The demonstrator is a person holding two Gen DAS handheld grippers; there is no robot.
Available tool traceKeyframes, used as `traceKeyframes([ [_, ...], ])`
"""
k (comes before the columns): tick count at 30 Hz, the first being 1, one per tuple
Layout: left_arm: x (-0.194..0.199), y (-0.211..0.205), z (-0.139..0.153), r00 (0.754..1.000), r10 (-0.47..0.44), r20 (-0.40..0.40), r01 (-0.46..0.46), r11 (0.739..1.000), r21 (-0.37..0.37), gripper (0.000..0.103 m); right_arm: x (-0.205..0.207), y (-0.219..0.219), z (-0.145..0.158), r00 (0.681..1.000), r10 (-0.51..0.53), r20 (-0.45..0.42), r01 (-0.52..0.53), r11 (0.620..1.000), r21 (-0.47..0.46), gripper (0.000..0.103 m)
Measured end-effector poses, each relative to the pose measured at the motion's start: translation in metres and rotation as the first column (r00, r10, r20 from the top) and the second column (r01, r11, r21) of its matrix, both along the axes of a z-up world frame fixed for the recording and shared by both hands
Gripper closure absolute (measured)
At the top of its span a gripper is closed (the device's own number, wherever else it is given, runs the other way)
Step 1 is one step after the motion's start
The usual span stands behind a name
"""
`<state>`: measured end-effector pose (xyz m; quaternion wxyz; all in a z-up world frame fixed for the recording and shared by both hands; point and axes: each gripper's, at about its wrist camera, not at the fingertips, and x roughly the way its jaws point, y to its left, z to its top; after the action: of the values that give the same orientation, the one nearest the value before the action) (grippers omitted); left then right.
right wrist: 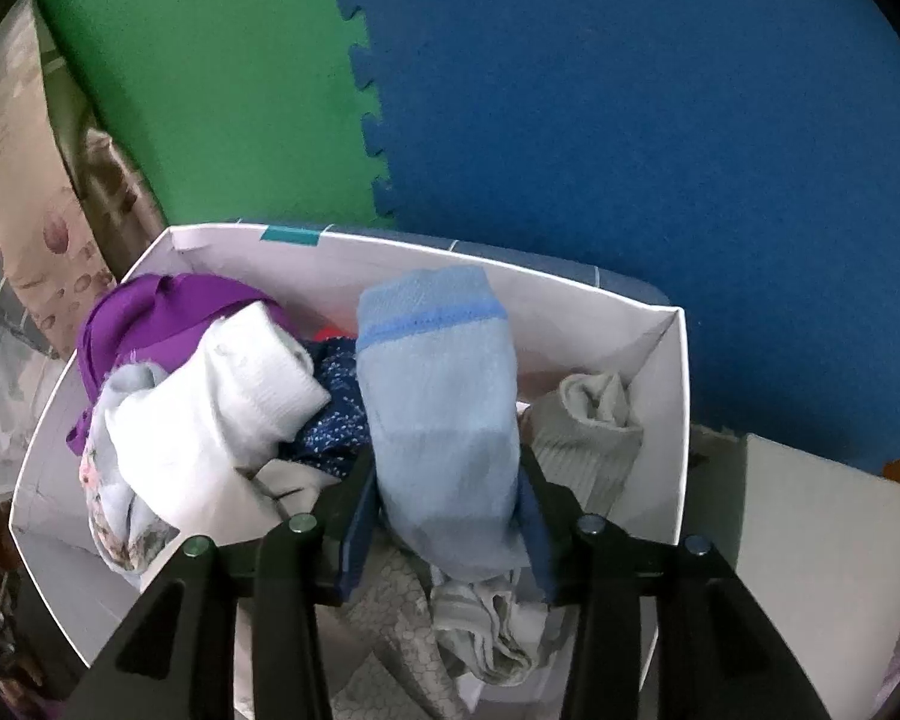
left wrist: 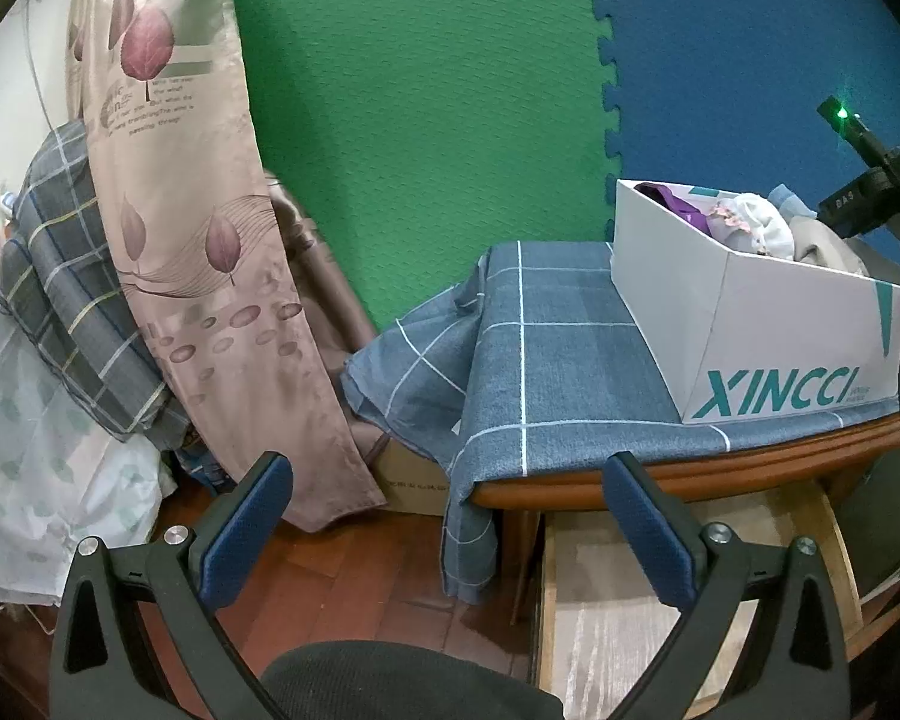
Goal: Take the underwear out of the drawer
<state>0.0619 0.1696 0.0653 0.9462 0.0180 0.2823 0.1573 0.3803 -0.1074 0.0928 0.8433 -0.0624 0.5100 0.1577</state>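
The right gripper (right wrist: 450,516) hangs over the white box (right wrist: 666,420), tilted steeply down, its jaws clamped on a pale blue sock (right wrist: 444,396). The sock stands up between the pads, its cuff far from the lens and its toe hanging near. It sits above the heap in the box: a white sock (right wrist: 240,396), a purple garment (right wrist: 162,312), dark blue dotted fabric (right wrist: 336,414), a grey sock (right wrist: 588,420).

Risk here: the hold looks light, low on the sock's body. If the jaws loosen early, it could drop onto the heap's edge and roll off, or land crooked on the white sock. Coming down further, the pads could snag the grey patterned cloth (right wrist: 390,630) just under them and drag it out on the way back.

The left gripper (left wrist: 444,534) is angled gently down, jaws wide apart and empty. It hovers over the open drawer (left wrist: 606,600) below the tabletop's wooden edge (left wrist: 750,468). What shows of the drawer looks bare. The box stands on the checked cloth (left wrist: 546,360), right of centre.
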Motion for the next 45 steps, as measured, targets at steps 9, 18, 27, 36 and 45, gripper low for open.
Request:
traceKeyframes([
  [9,0.001,-0.001,0.000,1.000,-0.001,-0.003,0.001,1.000,0.009,0.000,-0.006,-0.003,0.005,0.999,-0.013,0.046,0.012,1.000,0.021,0.057],
  [18,0.001,-0.002,-0.001,1.000,-0.001,-0.004,0.001,1.000,0.009,0.000,-0.024,0.003,0.015,0.989,0.054,0.141,-0.059,0.998,0.035,0.057],
  [27,0.001,-0.003,-0.001,1.000,0.000,-0.007,0.000,1.000,0.014,0.000,-0.081,0.003,0.032,0.954,0.126,0.273,-0.192,0.954,0.232,0.057],
  [36,0.003,0.000,-0.001,1.000,-0.006,-0.025,0.007,0.999,0.037,0.000,-0.207,0.009,0.036,0.896,0.124,0.426,-0.260,0.925,0.278,0.057],
  [45,0.010,-0.020,-0.005,0.997,-0.048,-0.067,0.056,0.992,0.115,0.000,-0.297,-0.021,0.013,0.835,-0.066,0.546,-0.143,0.932,0.332,0.050],
])
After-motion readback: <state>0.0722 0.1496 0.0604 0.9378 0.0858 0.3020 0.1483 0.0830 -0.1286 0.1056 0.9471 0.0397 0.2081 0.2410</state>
